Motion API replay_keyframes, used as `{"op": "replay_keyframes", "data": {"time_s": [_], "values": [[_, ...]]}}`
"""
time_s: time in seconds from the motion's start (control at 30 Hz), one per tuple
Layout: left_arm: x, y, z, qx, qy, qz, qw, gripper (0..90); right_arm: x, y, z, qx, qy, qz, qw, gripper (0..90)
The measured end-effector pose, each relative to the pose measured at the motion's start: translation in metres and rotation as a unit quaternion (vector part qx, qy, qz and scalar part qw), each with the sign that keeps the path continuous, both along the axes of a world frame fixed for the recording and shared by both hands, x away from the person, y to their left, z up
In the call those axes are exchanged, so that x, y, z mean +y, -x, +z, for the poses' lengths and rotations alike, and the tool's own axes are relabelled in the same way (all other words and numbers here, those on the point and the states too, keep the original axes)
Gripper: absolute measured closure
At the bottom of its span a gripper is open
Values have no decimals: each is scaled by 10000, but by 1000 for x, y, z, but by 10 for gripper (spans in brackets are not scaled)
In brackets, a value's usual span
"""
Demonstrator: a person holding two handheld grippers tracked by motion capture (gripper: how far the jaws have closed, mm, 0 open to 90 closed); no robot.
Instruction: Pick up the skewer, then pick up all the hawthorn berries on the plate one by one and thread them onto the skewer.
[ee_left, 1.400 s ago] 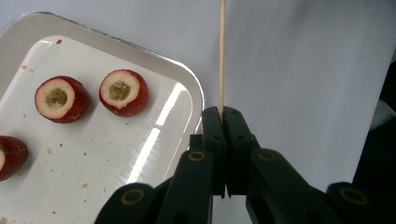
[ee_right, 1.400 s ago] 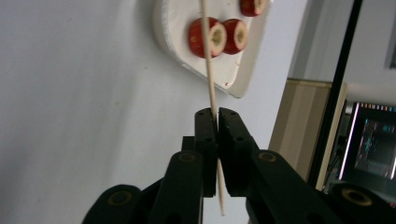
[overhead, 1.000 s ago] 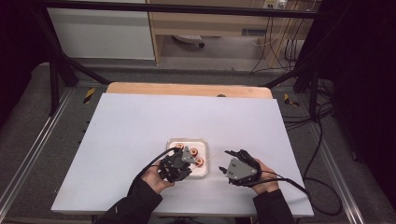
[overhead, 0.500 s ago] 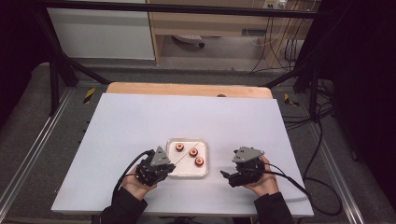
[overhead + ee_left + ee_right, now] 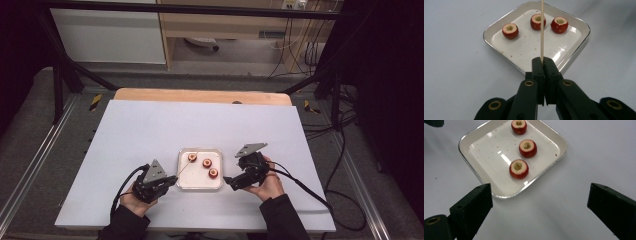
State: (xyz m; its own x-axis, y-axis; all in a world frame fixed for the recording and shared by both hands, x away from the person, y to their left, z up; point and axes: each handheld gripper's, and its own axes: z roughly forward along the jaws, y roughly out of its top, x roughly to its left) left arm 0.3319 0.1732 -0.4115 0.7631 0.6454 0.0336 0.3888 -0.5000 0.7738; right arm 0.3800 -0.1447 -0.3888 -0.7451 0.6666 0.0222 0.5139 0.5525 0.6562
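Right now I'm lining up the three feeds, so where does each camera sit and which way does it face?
High view: fixed above the person's side, looking forward and down on the table; both forearms, the left gripper and the right gripper show.
Left gripper view: rides the left gripper, looks along shut jaws gripping a skewer toward the tray.
Right gripper view: rides the right gripper, looks between its just-opened, empty jaws at the tray.
Shared: all show the tray and three cored red fruits.
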Motion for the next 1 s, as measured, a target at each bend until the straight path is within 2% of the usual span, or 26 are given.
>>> {"op": "replay_keyframes", "data": {"time_s": [0.13,0.3,0.4,0.63,0.73,0.83,1.0], "values": [[4,0,-2,26,90,21,10000,883,14,-7,4,145,-11,19,9999,60],[6,-1,-5,42,142,23,9999,882,29,-15,5,267,259,33,9993,63],[7,0,-6,26,160,39,9999,883,37,-23,4,385,302,-28,9988,69],[8,0,-10,81,196,67,9998,882,46,-30,2,518,400,-22,9979,85],[8,0,-10,99,206,67,9997,882,50,-34,3,621,481,-38,9969,114],[8,0,-10,91,212,72,9997,882,55,-39,3,728,535,60,9959,177],[8,0,-9,60,200,89,9997,882,63,-49,0,989,741,214,9921,269]]}}
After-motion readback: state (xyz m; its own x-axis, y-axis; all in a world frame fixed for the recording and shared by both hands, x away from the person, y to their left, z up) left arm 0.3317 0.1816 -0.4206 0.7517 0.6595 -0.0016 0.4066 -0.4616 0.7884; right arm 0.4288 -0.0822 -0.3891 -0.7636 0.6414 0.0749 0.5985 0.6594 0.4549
